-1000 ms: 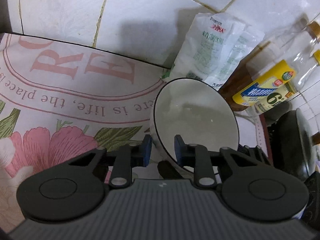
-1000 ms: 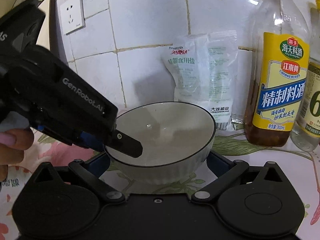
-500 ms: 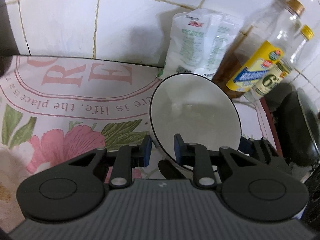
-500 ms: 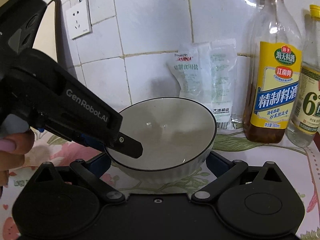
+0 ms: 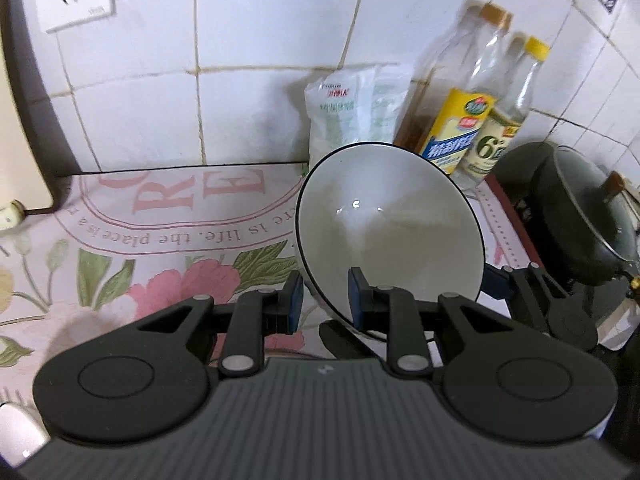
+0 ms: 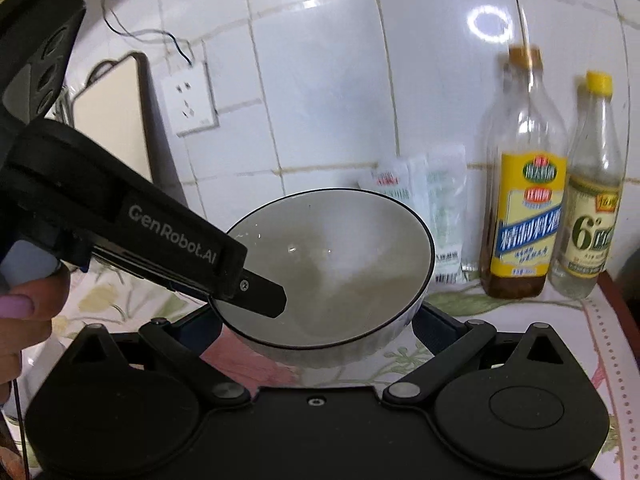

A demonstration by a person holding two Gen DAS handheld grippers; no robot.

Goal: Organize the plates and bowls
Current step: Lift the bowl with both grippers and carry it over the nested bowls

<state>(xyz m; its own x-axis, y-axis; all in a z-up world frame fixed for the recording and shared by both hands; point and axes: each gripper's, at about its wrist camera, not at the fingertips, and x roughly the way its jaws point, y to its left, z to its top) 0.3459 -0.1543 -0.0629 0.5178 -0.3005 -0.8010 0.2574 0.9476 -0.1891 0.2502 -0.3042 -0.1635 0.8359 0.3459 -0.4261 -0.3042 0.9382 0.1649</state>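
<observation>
The bowl [image 5: 390, 236] is white with a thin dark rim and has nothing in it apart from a few glints of light on its glaze. It is off the tabletop [image 5: 120, 240], tilted, above the flowered cloth. The left hand-held gripper [image 5: 323, 300] pinches the bowl's near rim, one finger inside and one outside the wall. The right hand-held gripper [image 6: 316, 322] is spread wide, with a finger on either side of the bowl's body; whether its pads touch the wall cannot be told.

Against the tiled wall behind the bowl stands a white bag [image 6: 436, 216] with printed labels. Just right of it is a tall bottle [image 6: 522, 192] with a yellow label and a little brown liquid at the bottom, and beside that a smaller bottle [image 6: 590, 208] with a yellow cap holding clear liquid. A dark pan [image 5: 576, 216] with a glass lid sits to the far right in the left wrist view.
</observation>
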